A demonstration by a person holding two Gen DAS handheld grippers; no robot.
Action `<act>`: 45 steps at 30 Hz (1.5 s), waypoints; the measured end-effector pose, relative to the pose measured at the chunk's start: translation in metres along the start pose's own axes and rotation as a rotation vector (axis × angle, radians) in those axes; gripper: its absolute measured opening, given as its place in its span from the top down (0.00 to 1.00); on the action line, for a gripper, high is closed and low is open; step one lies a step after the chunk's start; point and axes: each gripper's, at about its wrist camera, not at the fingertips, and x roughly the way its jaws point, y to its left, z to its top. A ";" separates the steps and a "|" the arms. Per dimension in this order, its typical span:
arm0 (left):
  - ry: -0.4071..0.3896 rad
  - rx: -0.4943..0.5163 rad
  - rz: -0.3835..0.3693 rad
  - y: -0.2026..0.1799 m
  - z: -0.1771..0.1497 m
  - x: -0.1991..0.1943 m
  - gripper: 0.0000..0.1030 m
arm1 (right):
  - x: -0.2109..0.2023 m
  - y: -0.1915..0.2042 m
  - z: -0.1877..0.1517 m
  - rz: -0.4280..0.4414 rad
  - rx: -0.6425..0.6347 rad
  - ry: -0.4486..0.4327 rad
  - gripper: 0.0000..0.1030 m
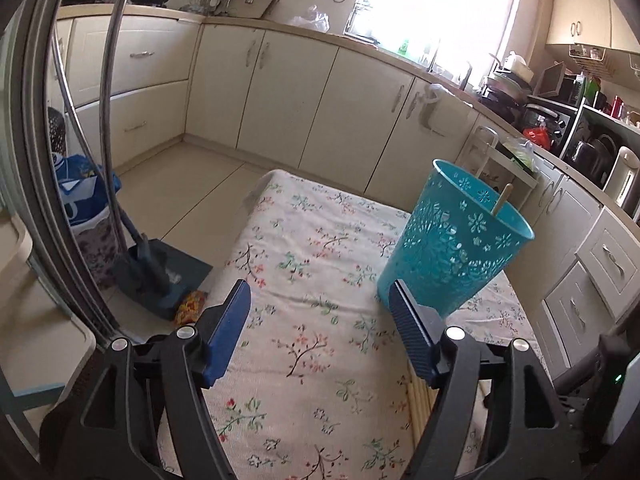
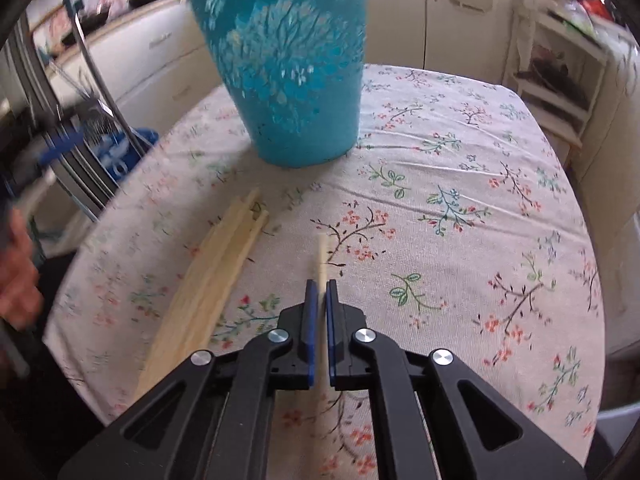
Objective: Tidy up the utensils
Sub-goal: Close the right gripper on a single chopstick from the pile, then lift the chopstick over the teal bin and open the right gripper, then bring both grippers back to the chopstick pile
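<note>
I have one pale wooden chopstick point(image 2: 321, 258) clamped in my right hand-held gripper point(image 2: 321, 286); the blue pads are closed on it and its tip sticks out ahead, toward twelve o'clock, over the floral cloth of the tabletop point(image 2: 460, 208). The rest of the chopsticks point(image 2: 212, 280) lie in a loose bundle on the cloth at about ten o'clock from that gripper, just beside it, their far ends fanned slightly apart. Beyond them, at roughly eleven o'clock, the teal perforated basket point(image 2: 292, 68) stands upright on the cloth, blurred in this view.

From my left wrist view the same basket point(image 1: 452, 240) sits at about one o'clock, and one chopstick point(image 1: 502, 199) already leans inside it, its end poking above the rim. My left hand-held gripper point(image 1: 320, 298) is spread wide with nothing between the pads, only cloth beneath. Its right pad overlaps the basket's lower wall in the picture; I cannot tell whether they touch. A few ends of the bundle point(image 1: 420, 404) show under that pad.

At nine o'clock in the right view a blurred hand point(image 2: 18, 272) appears at the edge. Cream kitchen cabinets point(image 1: 288, 92) ring the room.
</note>
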 end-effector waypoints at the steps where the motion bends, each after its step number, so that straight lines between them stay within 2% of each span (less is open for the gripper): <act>1: 0.007 -0.001 0.002 0.003 -0.005 0.000 0.33 | -0.011 -0.002 0.003 0.043 0.029 -0.027 0.95; 3: 0.026 -0.001 0.002 0.007 -0.015 0.002 0.33 | -0.039 -0.003 0.019 0.129 0.076 -0.114 0.95; 6: 0.051 -0.002 -0.001 0.008 -0.027 0.007 0.32 | -0.077 0.001 0.055 0.201 0.102 -0.269 0.95; 10: 0.068 -0.012 -0.014 0.008 -0.034 0.011 0.32 | -0.106 0.014 0.115 0.216 0.109 -0.474 0.95; 13: 0.062 -0.001 -0.022 0.006 -0.036 0.013 0.31 | -0.106 0.022 0.156 0.176 0.117 -0.598 0.95; 17: 0.074 -0.013 -0.028 0.009 -0.041 0.017 0.30 | -0.084 0.025 0.203 0.017 0.175 -0.723 0.95; 19: 0.076 -0.021 -0.030 0.010 -0.041 0.018 0.30 | -0.070 0.025 0.211 -0.044 0.203 -0.744 0.95; 21: 0.076 -0.024 -0.032 0.011 -0.041 0.019 0.30 | -0.053 0.023 0.219 -0.095 0.221 -0.723 0.95; 24: 0.076 -0.028 -0.036 0.012 -0.040 0.021 0.29 | -0.035 0.021 0.222 -0.097 0.212 -0.642 0.95; 27: 0.079 -0.034 -0.042 0.013 -0.040 0.023 0.29 | -0.027 0.022 0.211 -0.100 0.176 -0.599 0.95; 33: 0.072 -0.032 -0.036 0.012 -0.040 0.021 0.28 | -0.038 0.031 0.188 -0.077 0.146 -0.592 0.93; 34: 0.069 -0.031 -0.035 0.011 -0.040 0.020 0.28 | -0.047 0.032 0.181 -0.069 0.144 -0.602 0.90; 37: 0.054 -0.029 -0.032 0.010 -0.038 0.015 0.26 | -0.076 0.033 0.152 -0.053 0.150 -0.630 0.64; 39: 0.043 -0.025 -0.033 0.010 -0.038 0.011 0.26 | -0.086 0.034 0.123 -0.037 0.149 -0.608 0.63; 42: 0.041 -0.016 -0.032 0.006 -0.038 0.009 0.25 | -0.067 0.041 0.072 -0.056 0.090 -0.448 0.63; 45: 0.050 -0.002 -0.031 0.001 -0.041 0.006 0.24 | -0.020 0.043 0.029 -0.070 0.045 -0.221 0.68</act>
